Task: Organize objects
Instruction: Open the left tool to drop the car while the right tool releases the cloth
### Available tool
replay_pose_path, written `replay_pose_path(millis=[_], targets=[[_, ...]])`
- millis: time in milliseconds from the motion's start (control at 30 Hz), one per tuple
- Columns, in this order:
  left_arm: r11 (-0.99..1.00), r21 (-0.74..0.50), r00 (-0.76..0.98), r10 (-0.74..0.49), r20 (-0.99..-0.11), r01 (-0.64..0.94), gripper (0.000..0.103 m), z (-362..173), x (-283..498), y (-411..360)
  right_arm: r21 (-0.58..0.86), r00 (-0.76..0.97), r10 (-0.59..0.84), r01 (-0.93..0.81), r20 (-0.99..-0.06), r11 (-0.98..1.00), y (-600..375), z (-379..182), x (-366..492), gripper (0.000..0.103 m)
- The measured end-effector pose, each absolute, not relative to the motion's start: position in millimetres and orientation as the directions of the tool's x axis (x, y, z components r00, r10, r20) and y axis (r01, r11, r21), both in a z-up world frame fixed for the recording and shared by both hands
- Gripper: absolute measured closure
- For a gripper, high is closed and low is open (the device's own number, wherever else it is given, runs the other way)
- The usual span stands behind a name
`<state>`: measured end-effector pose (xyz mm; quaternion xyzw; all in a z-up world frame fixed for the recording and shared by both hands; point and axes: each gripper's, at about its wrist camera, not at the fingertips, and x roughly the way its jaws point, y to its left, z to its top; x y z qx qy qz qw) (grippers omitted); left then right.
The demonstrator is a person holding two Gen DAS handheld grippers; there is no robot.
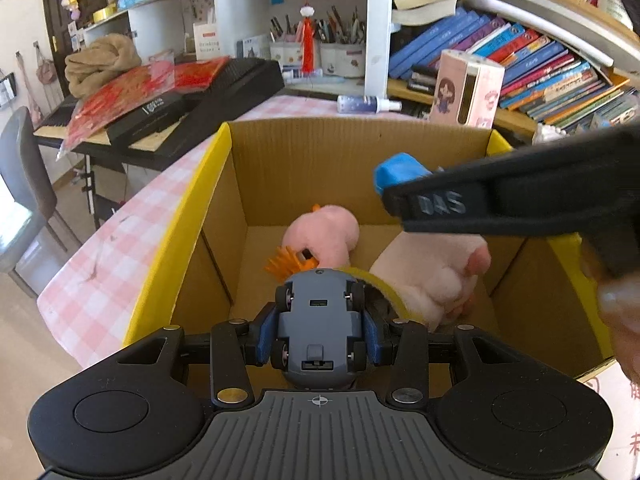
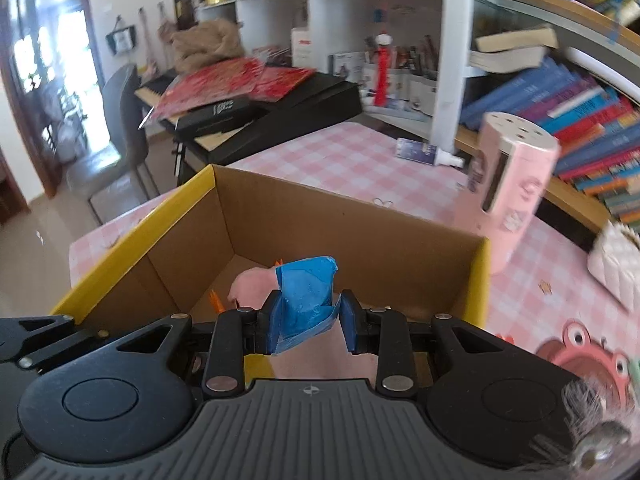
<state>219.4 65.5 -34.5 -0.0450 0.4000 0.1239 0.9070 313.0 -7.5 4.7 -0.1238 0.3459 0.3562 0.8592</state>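
A cardboard box (image 1: 304, 160) with yellow rims stands open on the pink checked table. My left gripper (image 1: 319, 334) is shut on a grey toy car (image 1: 320, 320), held upside down over the box's near side. Pink plush toys (image 1: 328, 236) and an orange spiky piece (image 1: 286, 264) lie inside. My right gripper (image 2: 307, 320) is shut on a blue plastic packet (image 2: 306, 300) above the box (image 2: 360, 236). It also shows in the left wrist view (image 1: 400, 174), reaching in from the right over the box.
A pink cylindrical holder (image 2: 514, 188) stands beyond the box, with a small spray bottle (image 2: 426, 152) behind. Bookshelves (image 1: 540, 68) line the back. A black keyboard (image 1: 180, 112) with red papers sits left. A red frog toy (image 2: 588, 356) and white pouch (image 2: 616, 264) lie right.
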Motion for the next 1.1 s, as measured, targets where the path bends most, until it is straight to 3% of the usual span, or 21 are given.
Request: replay_pose_path(millis=[400,867,1100], targets=[[0.964,0.027,0.639,0.197,-0.743,-0.265,0.062,-39,220,62,0.009,0.413,0.468,-0.742,-0.781,0.67,19,-20,333,0.075],[0.965,0.008,0.685,0.192,-0.703,-0.263,0.055,-29,209,61,-0.041,0.419,0.434,-0.755,-0.797,0.654,26,-22,330,0.073],[0.961,-0.006,0.722,0.202,-0.661,-0.275,0.052,-15,192,66,-0.033,0.466,0.462,-0.73,-0.755,0.683,16,-6,317,0.062]])
